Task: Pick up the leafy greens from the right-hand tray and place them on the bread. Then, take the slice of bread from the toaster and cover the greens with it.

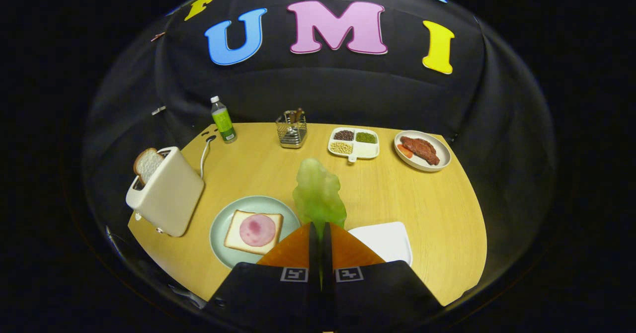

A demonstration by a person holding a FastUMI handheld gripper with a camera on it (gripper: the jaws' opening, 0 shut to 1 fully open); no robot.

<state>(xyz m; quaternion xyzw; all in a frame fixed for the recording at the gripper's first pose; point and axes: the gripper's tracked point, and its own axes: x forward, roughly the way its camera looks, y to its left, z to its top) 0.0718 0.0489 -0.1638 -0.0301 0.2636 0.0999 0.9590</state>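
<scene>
— While my fingers (320, 231) pinch the leafy greens (319, 196) closed, centre frame, where next?
— I'd drift lower left over the bread (234, 237) with ham (257, 229), then release low.

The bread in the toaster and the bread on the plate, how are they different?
The bread in the toaster stands up, bare, poking from the toaster. The bread on the plate lies flat under a pink ham slice. Both are white slices with tan crust. The gripper holds the leafy greens.
</scene>
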